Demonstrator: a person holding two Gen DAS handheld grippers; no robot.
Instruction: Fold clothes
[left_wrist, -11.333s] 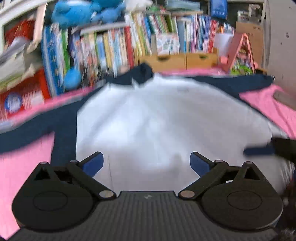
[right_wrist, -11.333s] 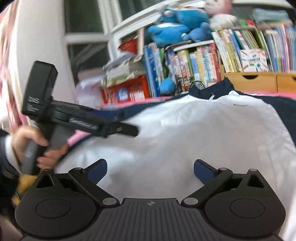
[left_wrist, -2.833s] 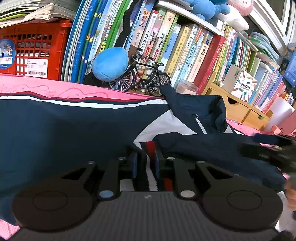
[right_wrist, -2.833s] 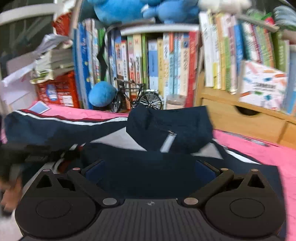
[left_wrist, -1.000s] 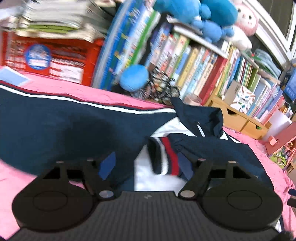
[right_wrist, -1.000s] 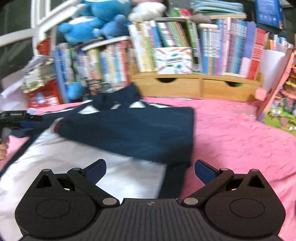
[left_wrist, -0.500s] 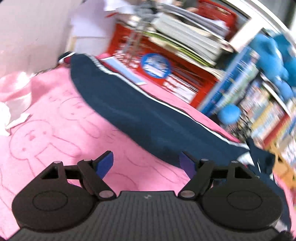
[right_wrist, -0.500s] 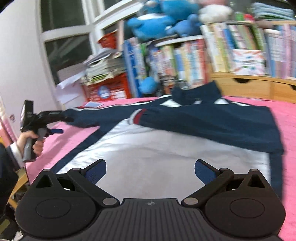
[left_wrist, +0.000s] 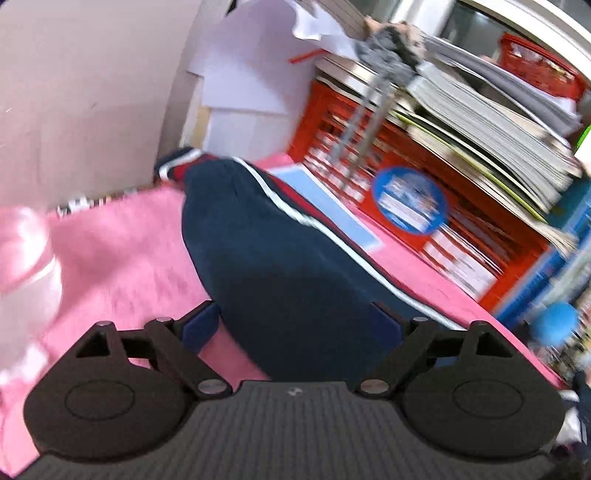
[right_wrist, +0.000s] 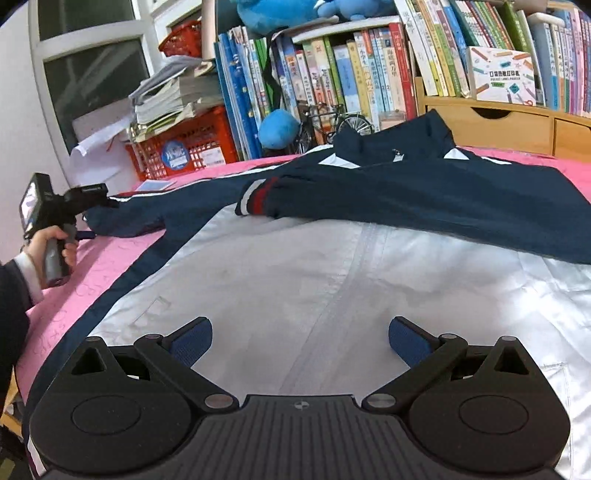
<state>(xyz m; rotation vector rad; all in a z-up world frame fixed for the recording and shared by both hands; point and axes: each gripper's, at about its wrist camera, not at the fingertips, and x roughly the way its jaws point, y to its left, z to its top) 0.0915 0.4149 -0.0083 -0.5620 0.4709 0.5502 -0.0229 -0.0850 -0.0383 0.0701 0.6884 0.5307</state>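
Each gripper is matte black plastic: a ribbed centre plate with a small emblem, flanked by 2 round discs and triangular cut-outs. The left gripper (left_wrist: 295, 325) and right gripper (right_wrist: 299, 338) both carry 2 blue-padded fingers (right_wrist: 192, 338) on black links with silver pivot screws. The person's sleeve (right_wrist: 14, 291) is dark with a white cuff.

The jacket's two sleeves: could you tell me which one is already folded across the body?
The sleeve whose striped cuff rests on the white panel; the other sleeve lies stretched out over the pink cover.
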